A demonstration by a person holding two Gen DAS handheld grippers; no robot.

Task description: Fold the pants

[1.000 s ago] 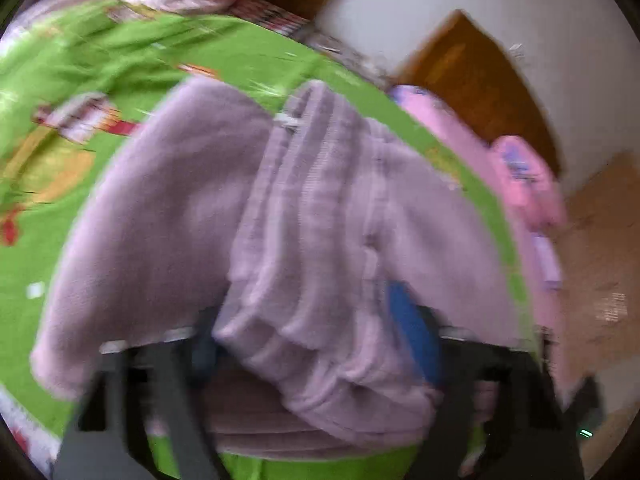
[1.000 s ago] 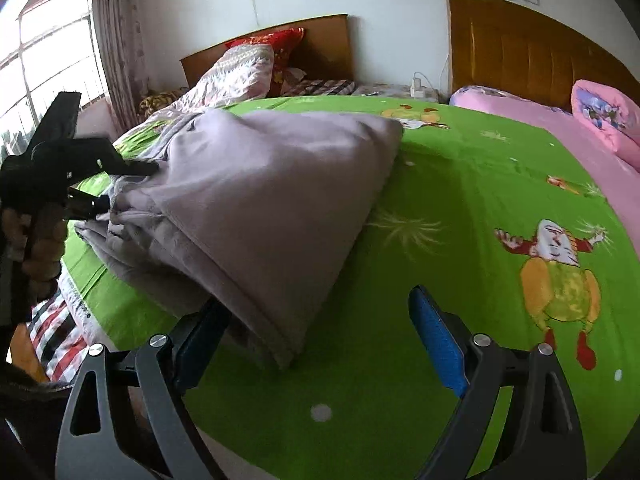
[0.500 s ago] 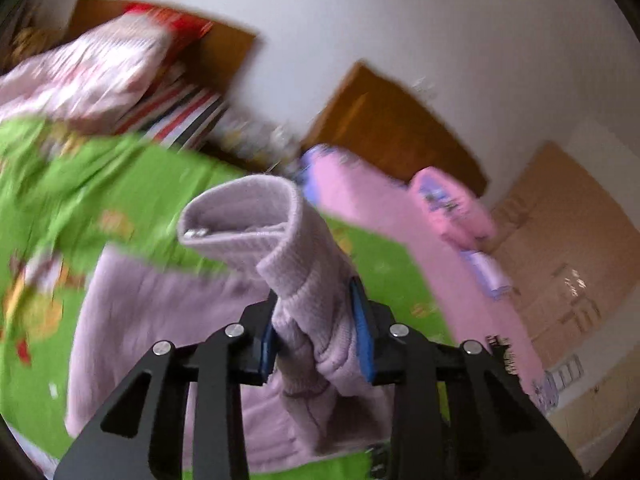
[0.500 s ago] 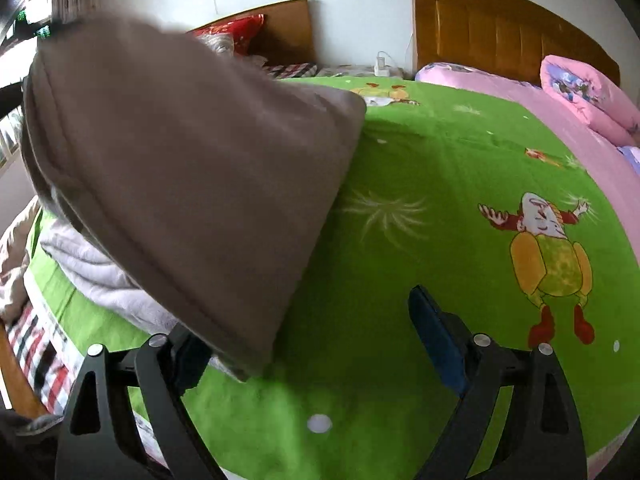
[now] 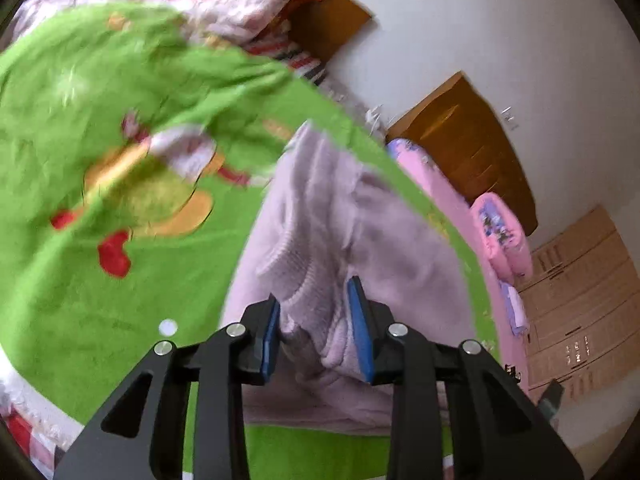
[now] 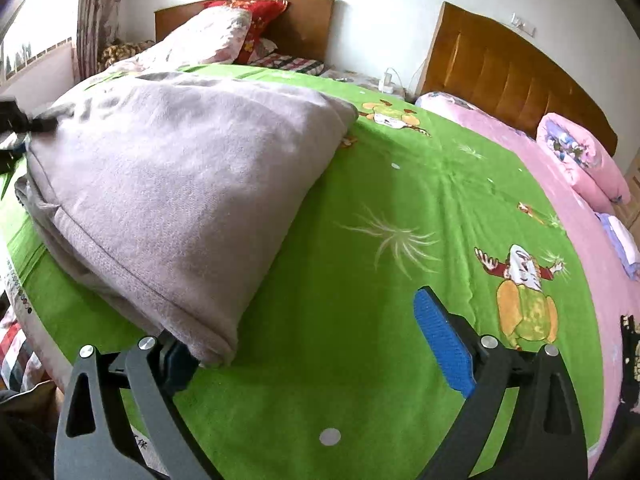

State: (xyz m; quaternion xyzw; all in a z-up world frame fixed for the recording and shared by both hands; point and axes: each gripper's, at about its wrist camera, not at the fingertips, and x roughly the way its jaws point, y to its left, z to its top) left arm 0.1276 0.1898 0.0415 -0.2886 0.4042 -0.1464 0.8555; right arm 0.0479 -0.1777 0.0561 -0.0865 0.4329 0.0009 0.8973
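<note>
Since a moment ago you are lowering the ribbed waistband, clamped in your left gripper (image 5: 316, 328), onto the bed (image 6: 360, 280); the soft, limp pants (image 6: 180, 184) are sagging, right gripper (image 6: 316, 340) spread wide.

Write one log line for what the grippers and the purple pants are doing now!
left gripper: shut on pants | right gripper: open, holds nothing | pants: on green bedsheet

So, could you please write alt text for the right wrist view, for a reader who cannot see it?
The right gripper is open, low over a green cartoon-print bedsheet, with the edge of the folded lilac pants lying over its left finger. Behind the sheet are a pink quilt and two wooden headboards.
</note>
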